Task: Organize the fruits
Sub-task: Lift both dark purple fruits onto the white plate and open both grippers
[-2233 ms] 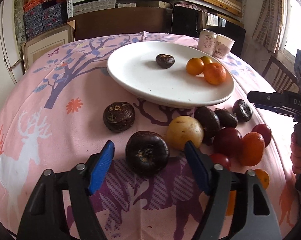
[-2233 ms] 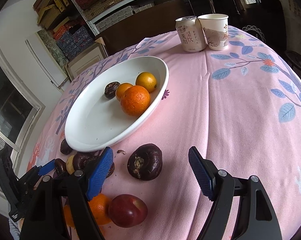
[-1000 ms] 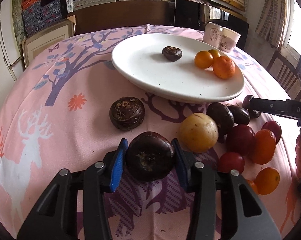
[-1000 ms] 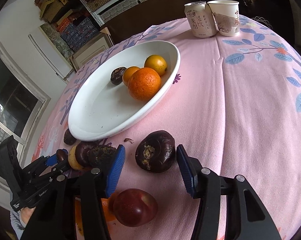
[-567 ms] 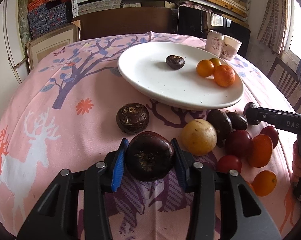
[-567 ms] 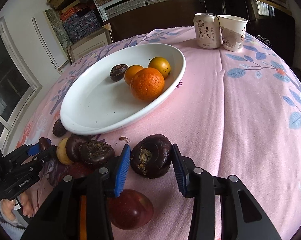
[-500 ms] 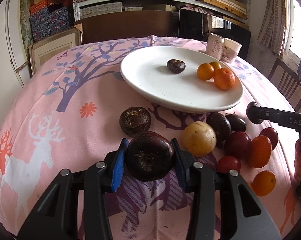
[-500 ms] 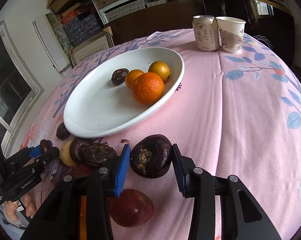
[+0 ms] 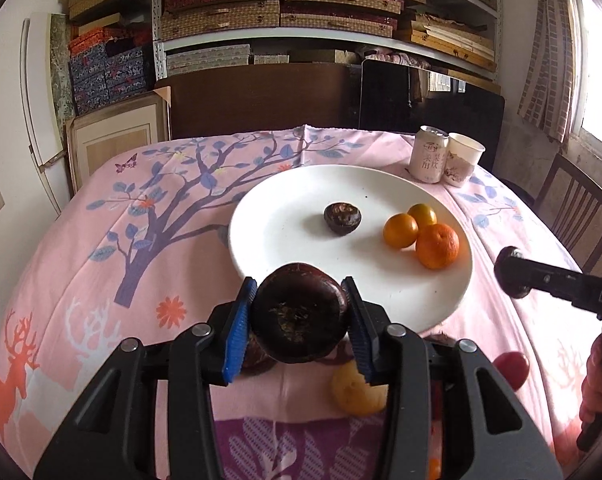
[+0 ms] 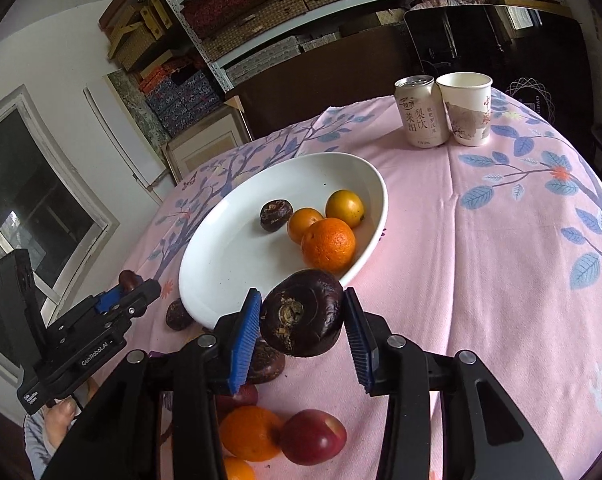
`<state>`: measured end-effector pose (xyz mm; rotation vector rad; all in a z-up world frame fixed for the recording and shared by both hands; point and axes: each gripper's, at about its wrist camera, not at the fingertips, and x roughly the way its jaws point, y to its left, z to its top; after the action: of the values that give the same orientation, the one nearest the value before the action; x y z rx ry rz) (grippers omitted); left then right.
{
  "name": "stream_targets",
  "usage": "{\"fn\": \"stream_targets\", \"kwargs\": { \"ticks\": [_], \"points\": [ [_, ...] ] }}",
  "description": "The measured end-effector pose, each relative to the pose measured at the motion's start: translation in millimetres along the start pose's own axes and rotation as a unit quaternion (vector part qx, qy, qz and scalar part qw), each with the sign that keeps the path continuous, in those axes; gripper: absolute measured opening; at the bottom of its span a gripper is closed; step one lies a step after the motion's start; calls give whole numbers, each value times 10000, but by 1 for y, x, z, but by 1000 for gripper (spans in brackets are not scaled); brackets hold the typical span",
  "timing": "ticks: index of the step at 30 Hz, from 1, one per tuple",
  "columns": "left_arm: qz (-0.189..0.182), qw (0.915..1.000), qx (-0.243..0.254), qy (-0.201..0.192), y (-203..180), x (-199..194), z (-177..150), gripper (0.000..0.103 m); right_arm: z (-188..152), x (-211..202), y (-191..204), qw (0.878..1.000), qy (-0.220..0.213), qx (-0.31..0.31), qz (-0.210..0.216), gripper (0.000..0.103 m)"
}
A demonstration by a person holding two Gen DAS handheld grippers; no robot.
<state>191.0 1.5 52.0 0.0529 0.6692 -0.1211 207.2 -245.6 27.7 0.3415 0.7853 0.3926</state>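
- Left tongs (image 9: 299, 322) were clamped on a dark chestnut (image 9: 299, 316), blue pads tight on both flanks, the nut clear of the cloth.
- Right tongs (image 10: 299, 330) had just finished closing; they gripped a second chestnut (image 10: 303, 318) the same way, stem scar facing the camera, also off the cloth.
- Both pinches ran across the widest part, probably so the round, hard bodies couldn't squirt out.
- Both tongs pointed down and forward at the plate (image 9: 269, 248), each nut hanging just short of its near rim. My read: carry step, drop into the plate next.
- Plate already held one chestnut (image 9: 342, 218) near the middle and three oranges (image 9: 437, 245) bunched on one side, touching each other. Sorting looked early: the centre and near half were bare.
- Open plate floor lay straight ahead of the left tongs. The right tongs had the big orange (image 10: 328, 244) just beyond the rim on their line, so that drop needs to go left of it.
- Both loads converged on the same near edge; the tongs could crowd each other there.
- Loose on the cloth (image 10: 501, 280): another chestnut (image 10: 178, 314) beside the rim, a yellow fruit (image 9: 357, 392), a red one (image 10: 313, 436), an orange (image 10: 251, 432) under the right tongs.
- Can (image 10: 419, 110) and paper cup (image 10: 467, 106) stood touching at the far side, well clear of the path.
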Motion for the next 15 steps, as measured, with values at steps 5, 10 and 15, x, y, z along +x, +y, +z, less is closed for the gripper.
{"fn": "stream_targets", "kwargs": {
  "ticks": [5, 10, 15],
  "points": [
    [29, 9998, -184, -47, -5, 24, 16, 54, 14, 31, 19, 9999, 45, -161, 21, 45],
    [126, 9994, -214, -233, 7, 17, 8, 93, 16, 20, 16, 9995, -234, -218, 10, 69],
    [305, 9989, -323, -144, 28, 8, -5, 94, 0, 7, -3, 9998, -174, 86, -40, 72]
  ]
}}
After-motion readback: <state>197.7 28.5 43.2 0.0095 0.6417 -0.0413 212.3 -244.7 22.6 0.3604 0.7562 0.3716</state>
